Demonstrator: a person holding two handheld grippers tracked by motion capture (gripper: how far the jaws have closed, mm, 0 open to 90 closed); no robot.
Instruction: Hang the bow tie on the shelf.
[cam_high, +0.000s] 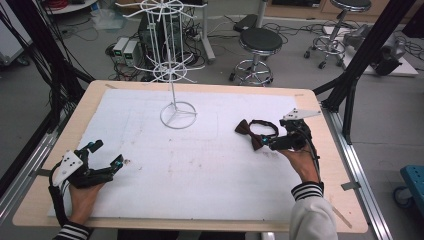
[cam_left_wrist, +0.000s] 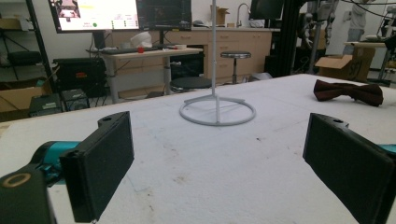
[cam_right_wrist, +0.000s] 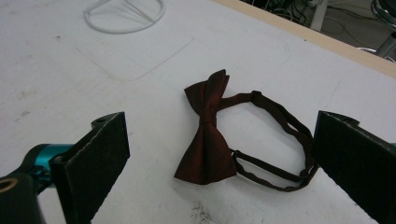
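Jaws of my right gripper (cam_high: 265, 141) stand wide apart, gripping nothing; in the right gripper view (cam_right_wrist: 219, 163) they frame the lower half of the picture. Between them, on the white mat (cam_right_wrist: 60, 88), lies the bow tie (cam_right_wrist: 208, 135), dark red-brown, flat on its side, with its strap (cam_right_wrist: 280, 140) looped out toward the right-hand jaw. I cannot tell whether that jaw touches the strap. In the high view the bow tie (cam_high: 248, 132) sits right of centre, just beside the gripper tip, and the hand (cam_high: 304, 162) holding the gripper comes in from the lower right.

My left gripper (cam_high: 106, 155) rests at the lower left of the high view, jaws likewise spread and empty; its own view (cam_left_wrist: 217, 172) shows bare mat between them. Well apart from it, the bow tie (cam_left_wrist: 348, 92) appears at the upper right of that view.

The white wire rack (cam_high: 172, 60) stands at the upper centre of the table (cam_high: 65, 125), its ring base (cam_left_wrist: 217, 111) on the mat.
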